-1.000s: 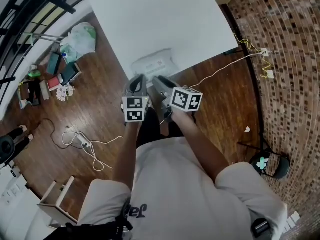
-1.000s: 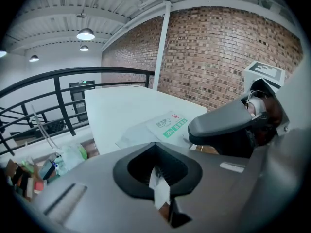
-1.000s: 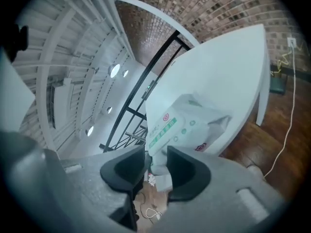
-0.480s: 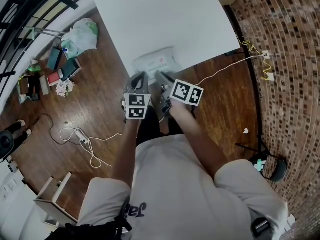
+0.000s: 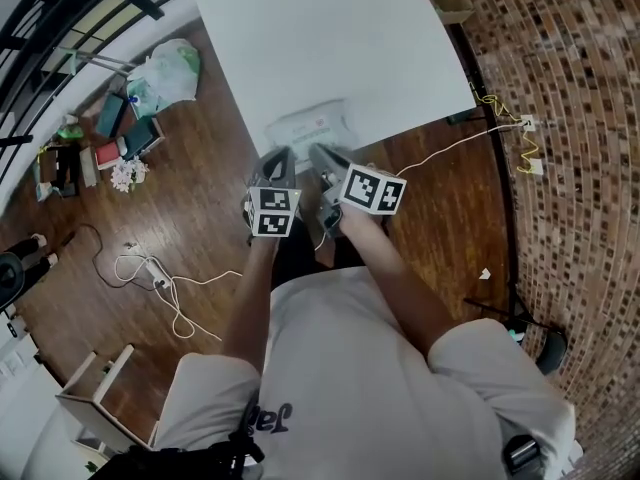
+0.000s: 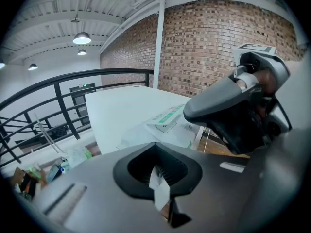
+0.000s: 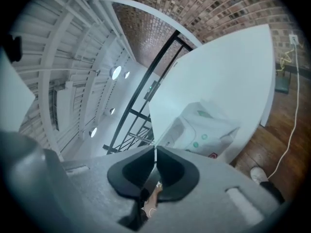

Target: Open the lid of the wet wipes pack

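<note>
The wet wipes pack (image 5: 308, 125) is white with green print and lies at the white table's (image 5: 330, 38) near edge; its lid looks flat. My left gripper (image 5: 279, 156) hovers just short of the pack's left end. Its jaws (image 6: 156, 145) are together, with only a pale sliver in the seam. My right gripper (image 5: 317, 152) sits close beside it, at the pack's near edge, apart from the pack. Its jaws (image 7: 154, 149) are closing to a thin slit with nothing between them. The pack (image 7: 204, 127) lies ahead of them, and it also shows as the pack (image 6: 167, 123) beyond the left jaws.
The table edge drops to a wooden floor (image 5: 200, 198). A plastic bag (image 5: 172, 76) and small clutter (image 5: 100, 148) lie at the left, and loose white cables (image 5: 160, 280) lie nearer. Another cable (image 5: 440, 146) runs right towards the brick wall (image 5: 560, 88). A black railing (image 6: 58, 86) stands behind.
The right gripper's jaws have come together and it has lifted slightly by the pack's near edge. The left gripper has stayed where it was.
</note>
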`<state>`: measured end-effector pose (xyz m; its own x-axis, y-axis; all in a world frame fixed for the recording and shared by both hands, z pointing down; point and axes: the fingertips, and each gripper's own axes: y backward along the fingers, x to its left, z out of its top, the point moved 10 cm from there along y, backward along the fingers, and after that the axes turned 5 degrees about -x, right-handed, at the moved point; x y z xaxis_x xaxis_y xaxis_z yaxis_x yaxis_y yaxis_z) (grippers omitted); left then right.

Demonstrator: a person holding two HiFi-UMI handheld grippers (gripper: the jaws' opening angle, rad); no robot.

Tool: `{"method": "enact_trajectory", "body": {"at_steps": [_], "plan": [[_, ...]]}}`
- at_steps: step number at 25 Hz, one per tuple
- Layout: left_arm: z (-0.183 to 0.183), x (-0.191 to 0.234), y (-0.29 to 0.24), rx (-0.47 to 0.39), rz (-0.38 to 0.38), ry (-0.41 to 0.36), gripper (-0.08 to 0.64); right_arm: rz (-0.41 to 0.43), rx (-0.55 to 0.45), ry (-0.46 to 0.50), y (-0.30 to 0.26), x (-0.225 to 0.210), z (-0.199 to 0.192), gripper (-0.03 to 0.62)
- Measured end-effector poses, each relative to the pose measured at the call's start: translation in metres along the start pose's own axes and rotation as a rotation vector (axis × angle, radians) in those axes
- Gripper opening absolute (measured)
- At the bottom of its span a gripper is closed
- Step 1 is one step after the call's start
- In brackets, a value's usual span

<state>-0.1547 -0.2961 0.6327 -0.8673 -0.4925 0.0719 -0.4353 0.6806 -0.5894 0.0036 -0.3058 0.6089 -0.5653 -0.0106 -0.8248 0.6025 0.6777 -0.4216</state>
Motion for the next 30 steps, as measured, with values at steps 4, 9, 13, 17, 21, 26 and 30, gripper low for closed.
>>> {"method": "enact_trajectory", "body": {"at_steps": [4, 9, 13, 17, 21, 26, 30], "plan": [[0.002, -0.004, -0.002, -0.002, 0.014, 0.006, 0.015, 0.040, 0.011, 0.108, -0.006, 0.016, 0.022, -0.010], [0.003, -0.009, -0.002, 0.020, 0.016, 0.013, 0.015, -0.005, 0.077, 0.269, -0.026, 0.027, 0.045, -0.010], [0.006, -0.011, -0.004, 0.030, 0.021, 0.037, 0.015, -0.070, 0.114, 0.440, -0.043, 0.032, 0.063, -0.009], [0.005, -0.009, -0.005, 0.030, 0.024, 0.060, 0.015, -0.124, 0.190, 0.677, -0.063, 0.038, 0.076, -0.010], [0.007, -0.010, -0.006, 0.026, 0.034, 0.086, 0.015, -0.146, 0.260, 0.800, -0.080, 0.035, 0.082, -0.009], [0.009, -0.008, -0.007, 0.041, 0.031, 0.096, 0.015, -0.203, 0.409, 0.887, -0.105, 0.031, 0.082, -0.009], [0.008, -0.004, -0.008, 0.043, 0.044, 0.112, 0.015, -0.223, 0.558, 0.924, -0.126, 0.027, 0.076, -0.009]]}}
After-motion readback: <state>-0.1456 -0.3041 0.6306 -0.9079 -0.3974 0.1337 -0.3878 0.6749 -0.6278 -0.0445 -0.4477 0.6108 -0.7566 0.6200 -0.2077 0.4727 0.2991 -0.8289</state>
